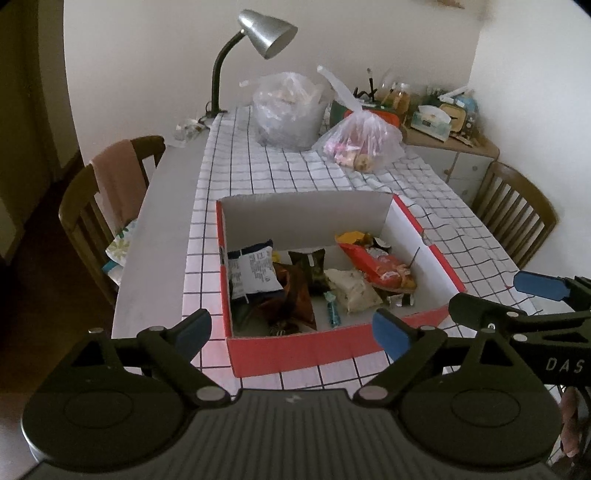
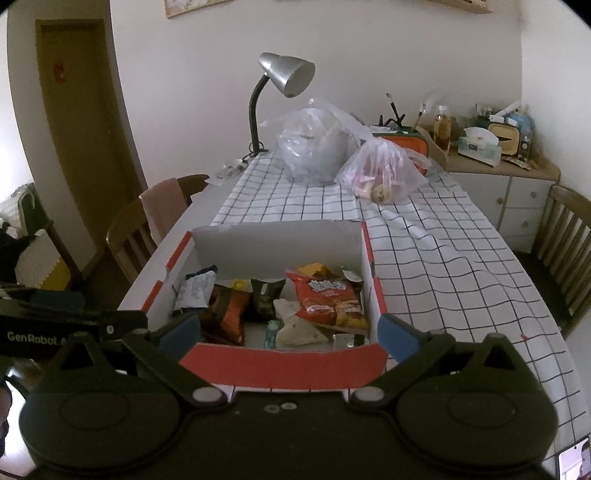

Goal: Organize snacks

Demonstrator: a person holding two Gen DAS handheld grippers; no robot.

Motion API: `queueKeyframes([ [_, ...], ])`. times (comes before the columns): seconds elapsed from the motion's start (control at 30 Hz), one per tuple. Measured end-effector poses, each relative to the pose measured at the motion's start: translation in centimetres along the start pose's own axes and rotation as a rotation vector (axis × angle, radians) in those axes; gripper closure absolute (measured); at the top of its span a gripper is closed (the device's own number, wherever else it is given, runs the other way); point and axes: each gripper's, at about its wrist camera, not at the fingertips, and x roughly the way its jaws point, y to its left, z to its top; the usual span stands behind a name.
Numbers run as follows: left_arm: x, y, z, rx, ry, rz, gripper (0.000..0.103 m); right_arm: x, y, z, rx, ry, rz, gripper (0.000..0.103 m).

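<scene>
A red-and-white cardboard box (image 1: 303, 349) (image 2: 284, 363) sits on the checked tablecloth and holds several snack packets. Among them are a red chip bag (image 1: 384, 271) (image 2: 328, 301), a white-and-blue packet (image 1: 253, 271) (image 2: 195, 290), an orange-brown bag (image 1: 295, 295) (image 2: 227, 312), a dark packet (image 1: 312, 267) (image 2: 266, 297) and a pale packet (image 1: 354, 290) (image 2: 295, 326). My left gripper (image 1: 291, 330) is open and empty, just before the box's near wall. My right gripper (image 2: 290, 332) is open and empty, also at the near wall; it shows at the right of the left wrist view (image 1: 495, 295).
Two clear plastic bags (image 1: 288, 107) (image 1: 362, 142) lie at the table's far end, beside a silver desk lamp (image 1: 266, 33). Wooden chairs stand at the left (image 1: 99, 206) and right (image 1: 513, 218). A cluttered cabinet (image 1: 450, 147) fills the far right corner.
</scene>
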Motion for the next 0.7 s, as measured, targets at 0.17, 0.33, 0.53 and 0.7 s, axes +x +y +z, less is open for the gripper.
queueKeyframes([
  [0.17,-0.34,-0.39,-0.23,0.017,-0.012,0.006,0.008,-0.28,0.10,-0.16,0.004,-0.003,-0.001,0.000],
  [0.33,-0.35,-0.44,-0.36,0.018,-0.006,0.010,0.008,-0.23,0.18,-0.27,0.003,0.004,0.000,0.000],
  [0.53,-0.40,0.08,-0.55,0.002,-0.003,0.009,0.008,-0.14,0.59,-0.26,-0.011,0.010,-0.003,0.000],
  [0.7,-0.37,0.43,-0.63,-0.005,-0.004,0.016,0.008,-0.11,0.84,-0.11,-0.014,0.009,-0.006,0.000],
])
